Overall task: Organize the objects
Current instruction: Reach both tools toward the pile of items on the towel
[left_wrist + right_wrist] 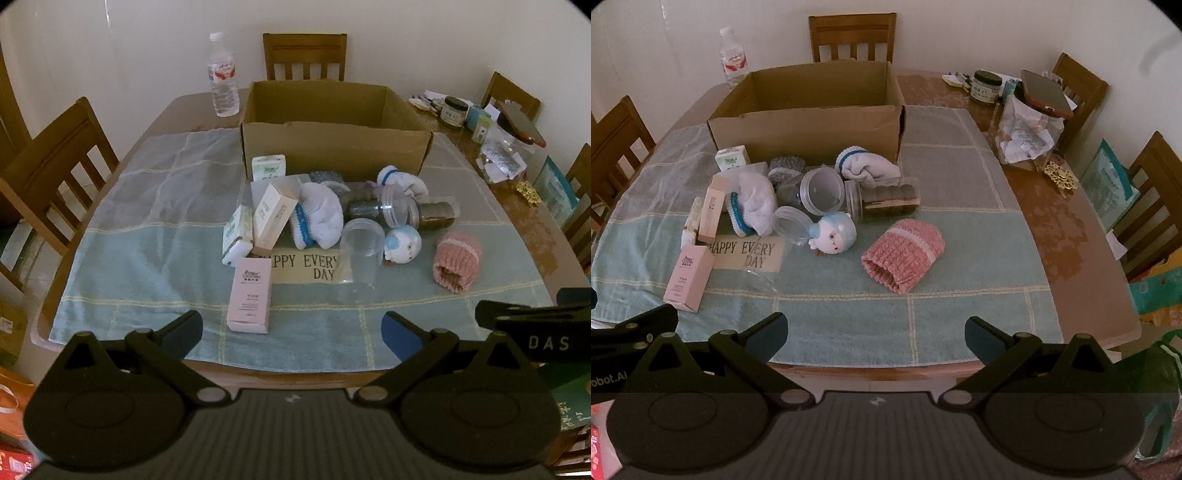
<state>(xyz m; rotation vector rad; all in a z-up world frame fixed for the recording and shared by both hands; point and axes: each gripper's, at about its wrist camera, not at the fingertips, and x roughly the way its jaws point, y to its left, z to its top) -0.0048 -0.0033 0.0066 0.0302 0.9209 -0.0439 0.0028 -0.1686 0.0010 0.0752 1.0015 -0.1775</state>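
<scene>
Both claws hang above the near edge of the table, tilted down toward the pile; the left gripper [293, 332] stands spread as wide as it goes with nothing between its pads, and the right gripper [876, 334] likewise, wide and empty

The things to sort lie heaped on the blue towel [147, 258], just in front of the open cardboard box [332, 147], which looks empty from here; nearest the left claw stands the pink carton [249, 295], probably light and stiff with flat sides, so a pinch across its narrow faces should hold well; the white carton [273, 216] leans on its neighbours and may topple if nudged; the clear cup [360, 254] lies on its side, likely slick and thin-walled, best taken gently across the rim; the pink knitted sleeve [903, 254] sits apart to the right, soft and squashy, so a grip through the middle would do; the round doll head [834, 234] looks smooth and apt to roll, so the pads should close across its widest part
</scene>
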